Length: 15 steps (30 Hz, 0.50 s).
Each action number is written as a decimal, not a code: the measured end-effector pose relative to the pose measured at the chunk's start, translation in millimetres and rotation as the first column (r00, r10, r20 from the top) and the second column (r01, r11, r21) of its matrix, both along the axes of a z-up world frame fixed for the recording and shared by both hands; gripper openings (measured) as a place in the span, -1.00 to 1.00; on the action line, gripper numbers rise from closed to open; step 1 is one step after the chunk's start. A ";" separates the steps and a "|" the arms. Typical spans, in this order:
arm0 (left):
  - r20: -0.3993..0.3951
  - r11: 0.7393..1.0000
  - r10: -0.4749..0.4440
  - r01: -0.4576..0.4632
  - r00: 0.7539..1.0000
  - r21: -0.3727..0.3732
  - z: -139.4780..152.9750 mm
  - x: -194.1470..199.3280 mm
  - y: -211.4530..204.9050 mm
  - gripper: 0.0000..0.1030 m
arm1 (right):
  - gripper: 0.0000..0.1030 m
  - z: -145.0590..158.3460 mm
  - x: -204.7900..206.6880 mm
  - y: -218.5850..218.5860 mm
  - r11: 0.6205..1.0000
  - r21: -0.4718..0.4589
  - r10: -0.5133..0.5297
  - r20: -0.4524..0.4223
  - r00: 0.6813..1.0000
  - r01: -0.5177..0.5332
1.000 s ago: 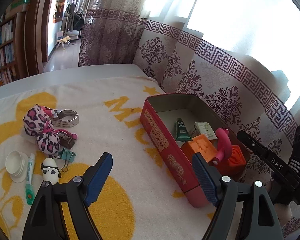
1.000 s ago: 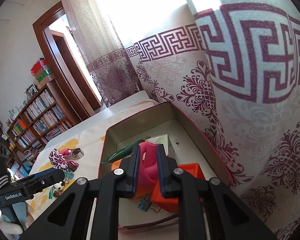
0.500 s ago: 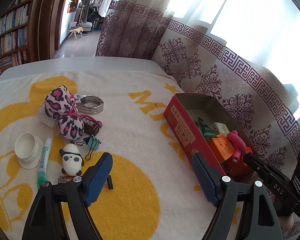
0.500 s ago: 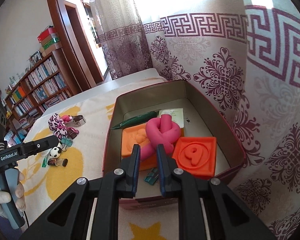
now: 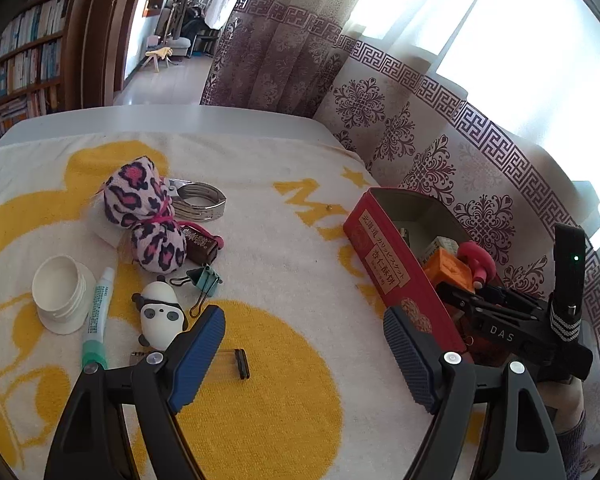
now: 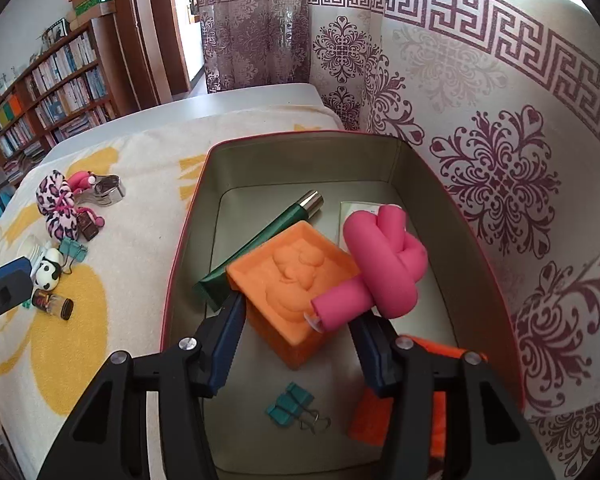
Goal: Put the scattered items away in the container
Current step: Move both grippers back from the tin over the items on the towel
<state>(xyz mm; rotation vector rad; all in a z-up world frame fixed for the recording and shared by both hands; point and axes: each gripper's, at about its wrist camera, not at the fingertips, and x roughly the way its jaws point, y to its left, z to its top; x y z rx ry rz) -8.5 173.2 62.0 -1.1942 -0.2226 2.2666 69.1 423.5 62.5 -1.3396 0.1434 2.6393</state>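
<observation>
The red tin (image 5: 384, 256) (image 6: 180, 264) stands open at the towel's right. In it lie a pink knotted foam toy (image 6: 384, 264), an orange block (image 6: 296, 284), a green tube (image 6: 260, 240) and a teal binder clip (image 6: 290, 402). My right gripper (image 6: 300, 344) is open over the tin, just behind the pink toy, which rests free on the orange block. My left gripper (image 5: 304, 360) is open and empty above the towel, near a small vial (image 5: 230, 362) and a panda figure (image 5: 160, 316).
On the towel lie a leopard-print pouch (image 5: 144, 216), a metal clip (image 5: 200, 200), a brown item (image 5: 202, 246), a teal binder clip (image 5: 206, 280), a white lid (image 5: 60, 292) and a green-capped tube (image 5: 96, 320). A patterned curtain (image 5: 440, 140) hangs behind the tin.
My right gripper opened and let go of the pink toy, which now rests in the tin. My left gripper drew back and left toward the scattered items.
</observation>
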 end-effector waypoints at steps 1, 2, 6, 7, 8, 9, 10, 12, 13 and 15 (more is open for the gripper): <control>0.005 1.000 0.004 -0.004 1.000 0.002 -1.5 -0.9 -1.8 0.61 | 0.10 3.4 -6.4 3.1 1.000 -0.005 0.000 -0.015 1.000 0.000; 0.010 1.000 0.008 -0.008 1.000 0.005 -2.9 -1.6 -3.4 0.61 | 0.10 7.1 -13.2 5.3 1.000 0.000 -0.001 -0.023 1.000 0.001; 0.016 1.000 0.014 -0.014 1.000 0.014 -4.7 -1.7 -9.1 0.61 | 0.10 14.5 -38.0 13.1 0.998 0.052 -0.037 -0.013 0.999 0.038; 0.010 1.000 0.017 -0.017 1.000 0.013 -3.8 -1.0 -10.9 0.61 | 0.10 15.6 -40.6 16.2 0.999 0.033 -0.042 -0.020 0.999 0.043; 0.001 1.000 0.023 -0.023 1.000 0.010 -2.5 -0.2 -12.8 0.61 | 0.10 17.1 -40.6 18.6 0.999 0.017 -0.044 -0.031 0.999 0.044; -0.007 1.000 0.029 -0.029 1.000 0.008 -1.5 0.5 -15.3 0.61 | 0.10 19.4 -38.6 20.4 0.999 0.007 -0.050 -0.043 0.998 0.050; -0.012 0.999 0.036 -0.036 0.999 0.007 -0.8 0.5 -18.0 0.61 | 0.10 23.1 -33.6 21.2 0.998 -0.005 -0.058 -0.068 0.996 0.058; -0.007 0.998 0.053 -0.053 0.999 0.018 -1.0 -1.0 -24.1 0.61 | 0.12 33.2 -19.9 21.9 0.997 -0.035 -0.069 -0.132 0.989 0.065; -0.001 0.998 0.061 -0.061 0.998 0.025 -1.6 -1.9 -26.8 0.61 | 0.14 38.9 -13.6 21.5 0.996 -0.039 -0.081 -0.157 0.984 0.076; 0.004 0.997 0.072 -0.072 0.997 0.030 -1.6 -2.7 -31.1 0.61 | 0.14 47.1 -4.8 18.6 0.995 -0.024 -0.100 -0.183 0.978 0.098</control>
